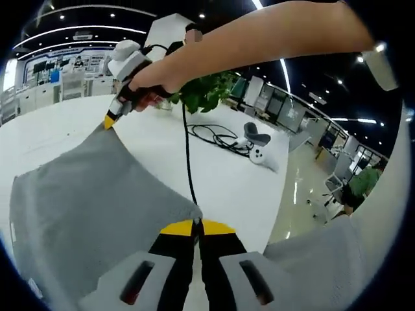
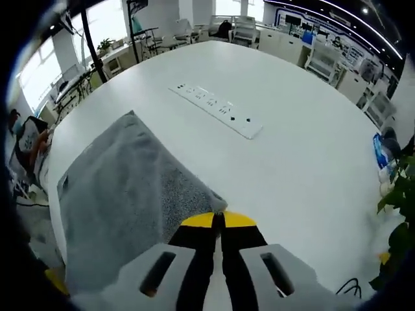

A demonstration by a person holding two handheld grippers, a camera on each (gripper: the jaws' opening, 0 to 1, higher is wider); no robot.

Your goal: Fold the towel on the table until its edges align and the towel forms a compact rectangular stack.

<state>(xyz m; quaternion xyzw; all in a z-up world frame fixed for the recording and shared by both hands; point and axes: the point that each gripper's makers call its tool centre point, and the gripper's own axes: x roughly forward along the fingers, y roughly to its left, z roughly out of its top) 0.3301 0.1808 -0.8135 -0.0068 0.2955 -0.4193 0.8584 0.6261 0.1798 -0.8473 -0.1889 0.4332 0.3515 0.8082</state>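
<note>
Towel point(image 1: 97, 207): grey, lying on the white counter point(image 1: 220, 175), with two neighbouring corners lifted off it. The cloth sags in a smooth curve between the held points, so judge it soft, limp and light. It should not slip much, as the weave looks coarse.

Left gripper point(image 1: 196, 226): fingers fully closed, pinching one towel corner at the yellow tips.

Right gripper point(image 2: 218, 219): fingers likewise closed on a second corner. In the left gripper view it appears at upper left, hand wrapped round it, its yellow tip on the towel edge.

Handling: take hold at the corners, as now; a mid-edge grasp would let the ends droop. Keep both corners level and the edge between them taut.

Also on the counter: a power strip point(image 2: 217, 110), a black cable point(image 1: 214, 136) and a plant point(image 1: 207, 91).
</note>
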